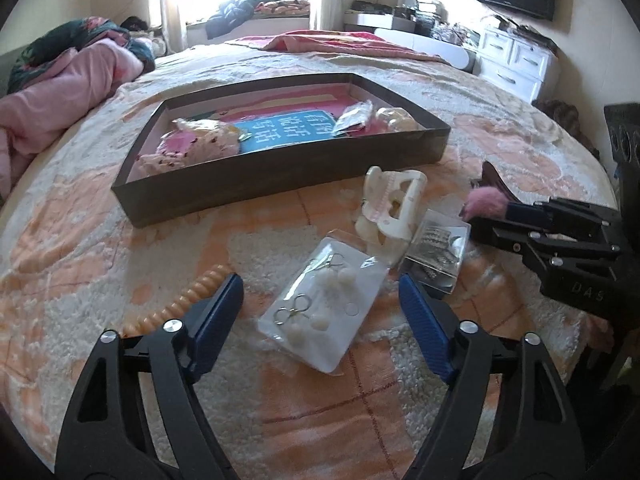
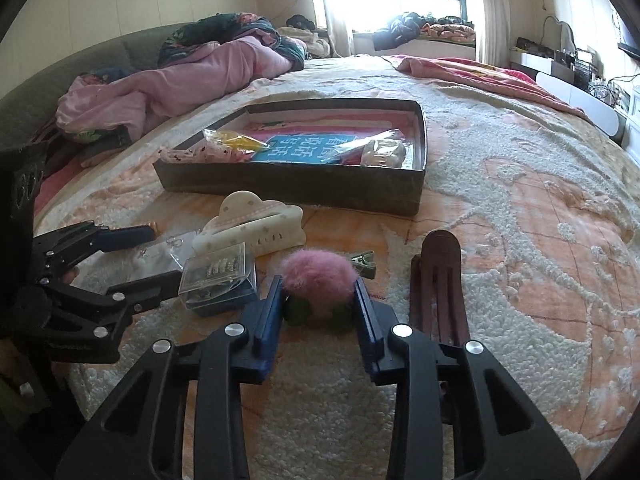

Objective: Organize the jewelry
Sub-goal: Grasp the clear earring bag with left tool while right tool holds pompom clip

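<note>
- Left claw (image 1: 320,304): spread wide, holds nothing, poised over the earring packet (image 1: 326,306) flat on the bed (image 1: 100,240).
- Earring packet: thin clear sleeve w/ white card, hoops + pale pom-poms inside. Prob. very light, slick, bendy; best pinched at an edge or across the short side, since flat film on a fluffy blanket is hard to get under.
- Right claw (image 2: 318,300): narrowed around the pink pom-pom clip (image 2: 318,276), pads touching its sides; grip looks closed on it.
- Pom-pom clip: fur soft, squashes; firmer hold likely on the green clip base.
- Nearby: cream claw hair clip (image 2: 248,226) (rigid, bulky), clear hairpin box (image 2: 218,276) (hard, slippery), brown hair clip (image 2: 438,288).
- Dark tray (image 1: 240,184) sits beyond, already w/ packets in it.
</note>
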`<state>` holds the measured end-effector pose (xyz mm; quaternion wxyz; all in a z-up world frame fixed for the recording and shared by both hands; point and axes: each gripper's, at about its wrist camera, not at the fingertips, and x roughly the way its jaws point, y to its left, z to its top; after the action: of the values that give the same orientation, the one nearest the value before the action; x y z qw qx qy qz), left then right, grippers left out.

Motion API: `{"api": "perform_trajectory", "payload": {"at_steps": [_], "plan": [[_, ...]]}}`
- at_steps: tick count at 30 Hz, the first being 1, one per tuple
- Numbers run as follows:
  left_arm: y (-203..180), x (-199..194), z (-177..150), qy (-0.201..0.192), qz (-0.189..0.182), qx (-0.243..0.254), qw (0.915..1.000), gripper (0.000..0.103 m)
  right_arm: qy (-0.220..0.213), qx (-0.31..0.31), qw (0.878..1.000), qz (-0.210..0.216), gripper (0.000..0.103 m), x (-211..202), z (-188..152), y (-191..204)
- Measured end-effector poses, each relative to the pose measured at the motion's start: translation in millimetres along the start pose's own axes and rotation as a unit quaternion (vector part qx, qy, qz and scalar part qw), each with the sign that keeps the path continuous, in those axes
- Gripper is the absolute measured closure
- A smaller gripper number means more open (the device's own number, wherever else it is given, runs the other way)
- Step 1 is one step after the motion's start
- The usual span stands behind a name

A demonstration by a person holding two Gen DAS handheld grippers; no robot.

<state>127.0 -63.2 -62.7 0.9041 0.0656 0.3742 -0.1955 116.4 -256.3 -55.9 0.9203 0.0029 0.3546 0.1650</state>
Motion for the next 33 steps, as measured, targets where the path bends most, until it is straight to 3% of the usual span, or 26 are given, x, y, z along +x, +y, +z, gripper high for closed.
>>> {"api": "perform_trajectory", "payload": {"at_steps": [4, 12, 33], "plan": [[-8.9, 5.8, 2.6, 0.003, 0.006, 0.023, 0.9997, 0.052, -0.004, 0.007, 1.000, 0.002, 0.072, -3.1, -0.6, -4.8], [-16.3, 5.8, 2.5, 0.000, 0.013, 0.043, 0.9990, 0.062, -0.009, 0.017, 1.000, 0.002, 0.072, -8.8, -0.9, -11.9], [12.7, -32.7, 13.0, -0.052, 0.006, -0.025, 0.9983, 0.065, -0.023, 0.015, 1.000, 0.007, 0.072, -23.9, 8.3, -9.2]]}}
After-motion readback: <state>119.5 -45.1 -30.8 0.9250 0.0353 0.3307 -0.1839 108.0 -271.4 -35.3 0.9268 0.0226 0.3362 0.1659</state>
